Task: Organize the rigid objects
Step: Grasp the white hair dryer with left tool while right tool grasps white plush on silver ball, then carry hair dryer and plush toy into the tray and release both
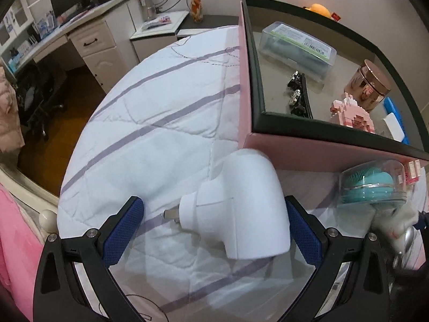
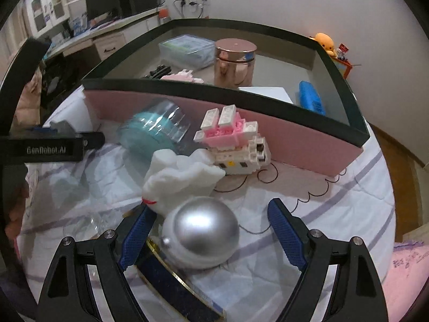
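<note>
In the left wrist view a white plug adapter (image 1: 249, 209) lies on the striped quilt between the fingers of my left gripper (image 1: 211, 201). The jaws stand open: the right pad (image 1: 303, 230) is close to the adapter's side and the left pad (image 1: 123, 230) is well clear of it. In the right wrist view my right gripper (image 2: 209, 206) straddles a shiny silver ball (image 2: 201, 230) that rests partly on a dark blue, gold-edged flat box (image 2: 174, 281). These jaws are open too, with a wide gap on the ball's right side.
A pink box with a black rim (image 2: 241, 91) stands behind, holding a clear case (image 2: 187, 49), a rose-gold tin (image 2: 234, 63) and a blue item (image 2: 311, 99). In front of it lie a teal brush in a clear case (image 2: 152, 131), a pink-white block figure (image 2: 233, 139) and a white figurine (image 2: 182, 177).
</note>
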